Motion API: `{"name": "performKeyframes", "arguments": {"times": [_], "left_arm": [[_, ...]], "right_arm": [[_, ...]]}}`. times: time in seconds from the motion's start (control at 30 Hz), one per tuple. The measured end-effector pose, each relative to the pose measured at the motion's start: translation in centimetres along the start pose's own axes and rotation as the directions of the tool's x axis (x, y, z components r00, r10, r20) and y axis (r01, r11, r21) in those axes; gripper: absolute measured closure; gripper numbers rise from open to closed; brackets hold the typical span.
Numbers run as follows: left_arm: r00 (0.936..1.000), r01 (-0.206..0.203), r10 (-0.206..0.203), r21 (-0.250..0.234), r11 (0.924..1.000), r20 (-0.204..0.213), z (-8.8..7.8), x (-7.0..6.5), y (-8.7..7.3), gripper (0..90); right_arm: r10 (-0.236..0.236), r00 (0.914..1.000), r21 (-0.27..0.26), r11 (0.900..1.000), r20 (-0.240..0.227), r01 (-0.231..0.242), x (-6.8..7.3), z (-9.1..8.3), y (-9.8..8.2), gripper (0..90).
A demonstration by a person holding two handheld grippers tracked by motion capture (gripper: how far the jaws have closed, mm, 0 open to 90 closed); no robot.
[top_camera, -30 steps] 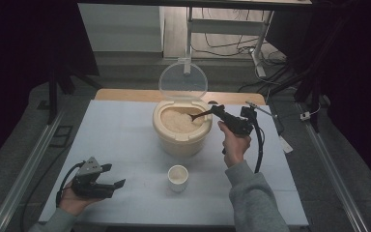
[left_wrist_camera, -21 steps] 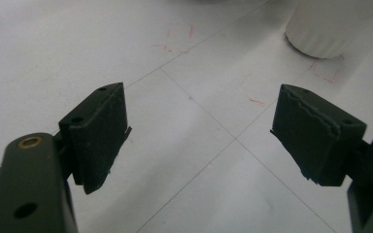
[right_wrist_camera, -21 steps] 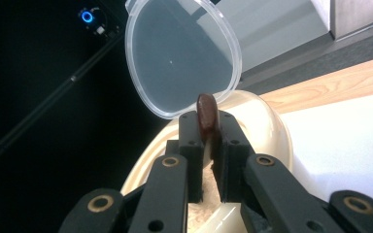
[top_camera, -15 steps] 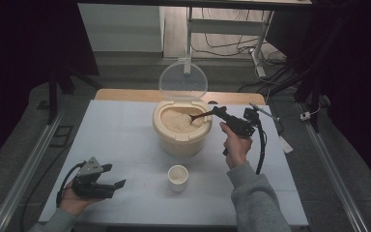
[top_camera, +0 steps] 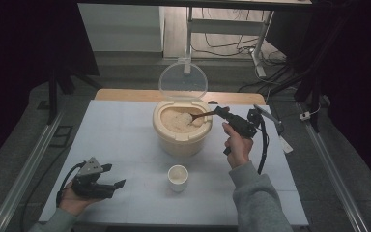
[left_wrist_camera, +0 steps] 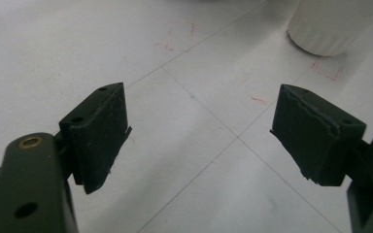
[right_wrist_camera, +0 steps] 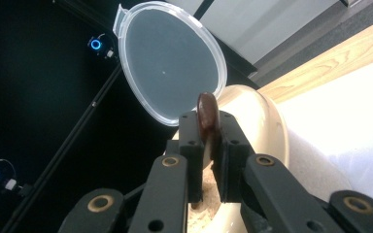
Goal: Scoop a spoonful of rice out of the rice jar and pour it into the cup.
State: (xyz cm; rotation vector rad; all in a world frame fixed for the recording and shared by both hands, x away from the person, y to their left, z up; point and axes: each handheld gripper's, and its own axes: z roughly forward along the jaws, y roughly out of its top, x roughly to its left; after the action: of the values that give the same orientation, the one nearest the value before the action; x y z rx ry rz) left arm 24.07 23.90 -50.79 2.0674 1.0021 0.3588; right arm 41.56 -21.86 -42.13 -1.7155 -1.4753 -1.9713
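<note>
One scoop under way | we pinch spoon [top_camera: 199,116] in right tongs [top_camera: 225,114] over bucket [top_camera: 182,129] | left tongs [top_camera: 110,176] spread, idle | cup [top_camera: 178,177] before bucket looks unfilled

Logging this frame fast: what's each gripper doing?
Left gripper: open, holding nothing, low over the table.
Right gripper: closed on a spoon, over the rice container.

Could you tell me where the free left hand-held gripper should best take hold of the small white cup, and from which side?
Probably by its side wall. The small white cup stands upright, open at the top, apart from the beige container. The left hand-held gripper rests open on the table to the cup's left, so come in level from that side, one jaw on either side of the wall.
</note>
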Motion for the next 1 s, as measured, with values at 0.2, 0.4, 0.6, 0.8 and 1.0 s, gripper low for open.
{"name": "performKeyframes", "arguments": {"times": [0.2,0.4,0.6,0.8,1.0], "left_arm": [[1.0,-0.001,0.001,0.004,1.0,-0.001,0.07,0.02,-0.03,20.4],[1.0,-0.005,0.006,0.006,1.0,-0.005,0.06,-0.01,-0.03,20.4],[0.9999,-0.01,0.01,0.009,0.9999,-0.007,0.12,-0.05,-0.03,20.4],[0.9999,-0.012,0.012,0.009,0.9999,-0.007,0.1,-0.05,-0.02,20.4],[0.9999,-0.013,0.013,0.009,0.9999,-0.008,0.11,-0.06,-0.02,20.5]], "right_arm": [[0.019,0.9998,-0.004,1.0,-0.006,-0.019,-0.28,-0.18,0.11,83.3],[0.027,0.9995,-0.022,0.999,-0.015,-0.027,-0.28,-0.39,0.21,83.3],[0.044,0.9988,-0.028,0.999,-0.022,-0.045,-0.4,-0.61,0.41,83.3],[0.067,0.9972,-0.021,0.997,-0.035,-0.068,-0.41,-0.79,0.55,83.3],[0.087,0.9952,-0.02,0.996,-0.043,-0.088,-0.54,-0.95,0.68,83.3]]}}
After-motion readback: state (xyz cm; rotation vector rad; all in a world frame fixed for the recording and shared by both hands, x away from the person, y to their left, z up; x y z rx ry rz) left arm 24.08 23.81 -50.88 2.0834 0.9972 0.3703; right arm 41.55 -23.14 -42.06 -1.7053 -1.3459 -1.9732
